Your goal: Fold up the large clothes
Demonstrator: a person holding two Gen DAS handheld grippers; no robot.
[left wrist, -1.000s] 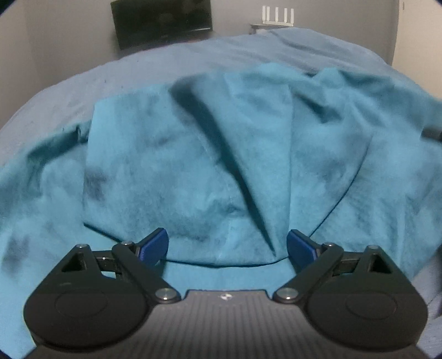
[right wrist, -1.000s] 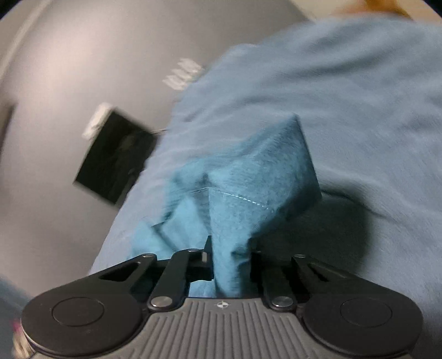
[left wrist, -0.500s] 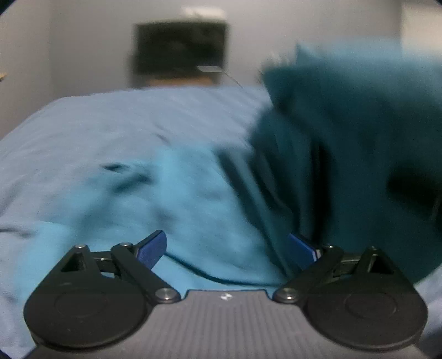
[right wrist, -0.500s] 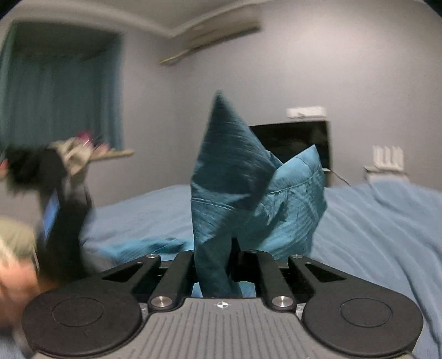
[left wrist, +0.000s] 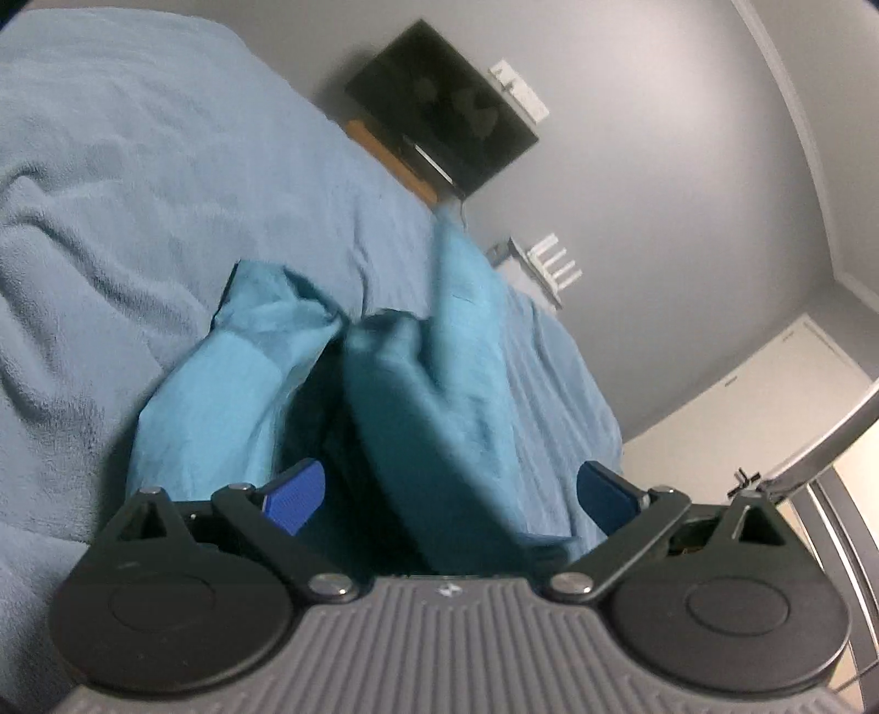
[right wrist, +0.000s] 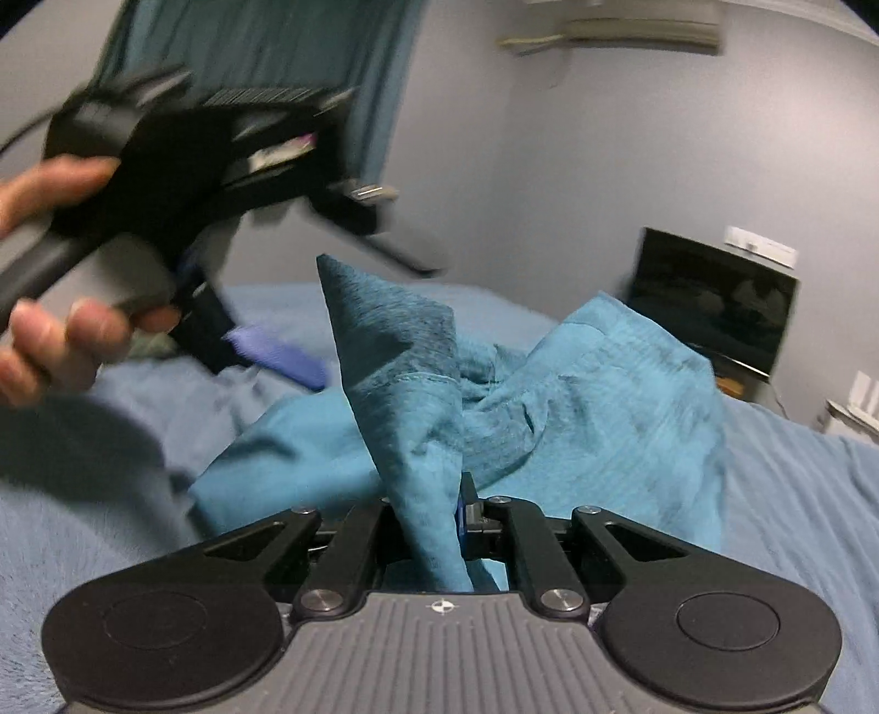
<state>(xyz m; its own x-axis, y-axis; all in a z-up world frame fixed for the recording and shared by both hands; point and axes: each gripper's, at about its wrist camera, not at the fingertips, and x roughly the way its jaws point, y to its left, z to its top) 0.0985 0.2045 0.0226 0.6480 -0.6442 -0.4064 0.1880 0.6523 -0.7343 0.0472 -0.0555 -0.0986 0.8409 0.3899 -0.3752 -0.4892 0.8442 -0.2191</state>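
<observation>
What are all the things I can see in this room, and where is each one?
Garment: one, teal, bunched on the bed, a corner lifted.
Bed cover: one, pale blue, under the garment.
Screen: one, black, by the grey wall behind the bed.
Router: one, white, beside the bed.
Curtain: one, dark teal, upper left in the right view.
Air conditioner: one, white, high on the wall.
Left gripper: black with blue pads, open above the garment.
Right gripper: black, shut on the garment's corner.
Left hand: one, holding the left gripper.
</observation>
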